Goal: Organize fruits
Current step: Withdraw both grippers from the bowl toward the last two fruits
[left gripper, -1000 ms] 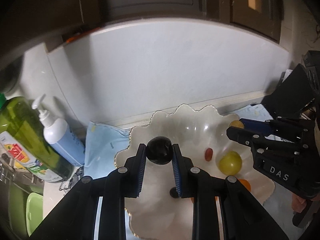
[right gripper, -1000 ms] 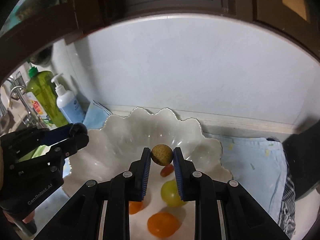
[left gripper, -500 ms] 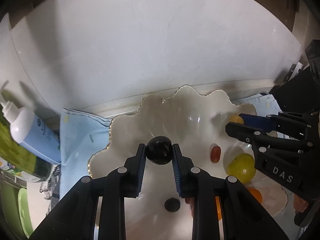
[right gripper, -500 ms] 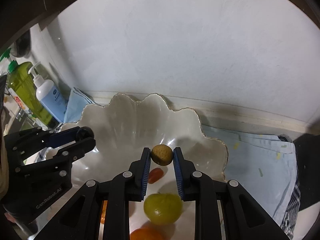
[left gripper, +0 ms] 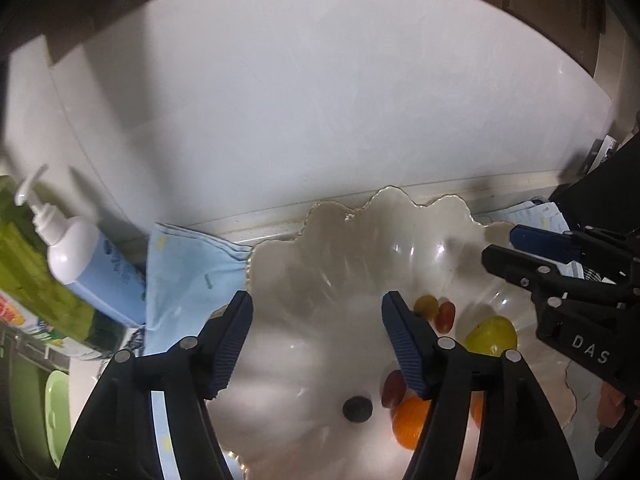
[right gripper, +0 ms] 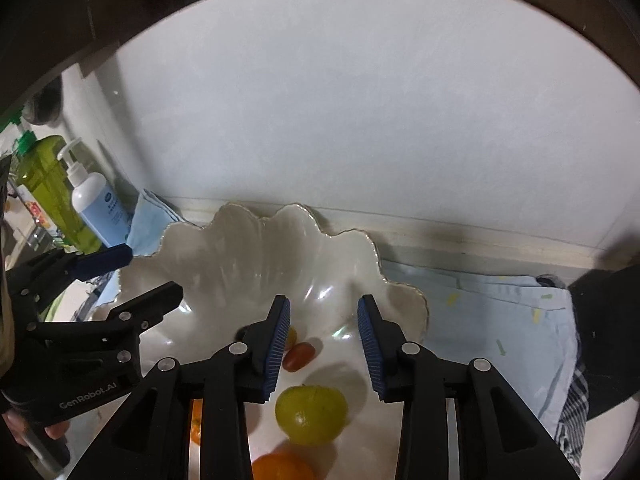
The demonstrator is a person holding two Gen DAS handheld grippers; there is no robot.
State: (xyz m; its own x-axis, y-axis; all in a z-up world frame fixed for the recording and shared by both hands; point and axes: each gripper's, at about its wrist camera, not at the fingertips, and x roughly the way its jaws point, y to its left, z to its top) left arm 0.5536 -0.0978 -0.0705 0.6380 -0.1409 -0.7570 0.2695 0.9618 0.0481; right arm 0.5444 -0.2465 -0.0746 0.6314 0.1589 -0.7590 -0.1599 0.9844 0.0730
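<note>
A white scalloped bowl [left gripper: 360,240] [right gripper: 248,248] holds the fruit. My left gripper [left gripper: 318,320] hangs over it, its jaws opening with nothing between them. Below it lie a small dark fruit [left gripper: 357,409], a dark red grape [left gripper: 394,388] and an orange [left gripper: 412,416]. My right gripper [right gripper: 324,332] is also opening and holds nothing. A small brown fruit [right gripper: 291,336] peeks from behind its left finger, beside a red tomato [right gripper: 299,356] and a yellow-green fruit [right gripper: 310,412]. Each gripper appears in the other's view: the right gripper [left gripper: 500,244] and the left gripper [right gripper: 154,274].
A light blue cloth [left gripper: 188,272] [right gripper: 480,320] lies under the bowl and spreads to both sides. A white-and-blue pump bottle [left gripper: 92,264] and a green bottle [right gripper: 52,184] stand at the left. A pale wall [left gripper: 320,100] rises just behind the bowl.
Both grippers have opened. The dark fruit has left the left jaws and the brown fruit has left the right jaws; both lie in the bowl. Both hands have sunk a little towards it.
</note>
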